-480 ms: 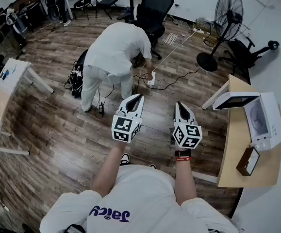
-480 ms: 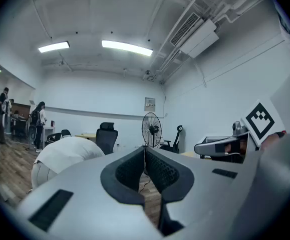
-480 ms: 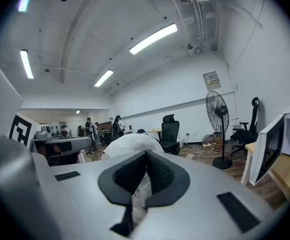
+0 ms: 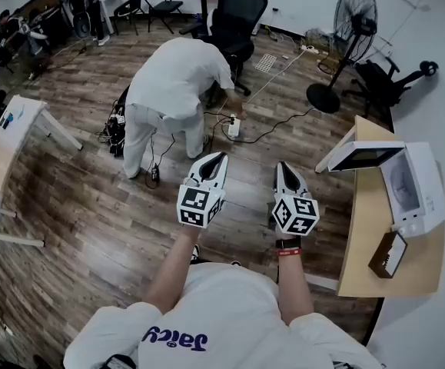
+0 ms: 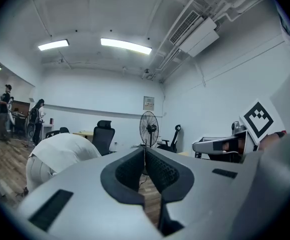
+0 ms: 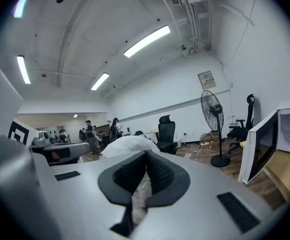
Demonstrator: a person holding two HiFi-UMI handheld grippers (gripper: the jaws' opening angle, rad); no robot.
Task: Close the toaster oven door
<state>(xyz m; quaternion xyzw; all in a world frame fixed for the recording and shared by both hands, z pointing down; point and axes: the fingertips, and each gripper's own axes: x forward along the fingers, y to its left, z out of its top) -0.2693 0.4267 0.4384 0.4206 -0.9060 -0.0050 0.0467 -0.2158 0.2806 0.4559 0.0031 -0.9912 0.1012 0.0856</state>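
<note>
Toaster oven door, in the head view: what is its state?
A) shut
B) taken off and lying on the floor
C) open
C: the door stands swung away from the white toaster oven on the table, so the oven's front is uncovered.

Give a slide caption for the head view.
Shut, empty left gripper and right gripper; toaster oven door open at right.

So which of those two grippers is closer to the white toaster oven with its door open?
The right one. The right gripper is held in the air to the left of the toaster oven and its table; the left gripper is farther left again.
</note>
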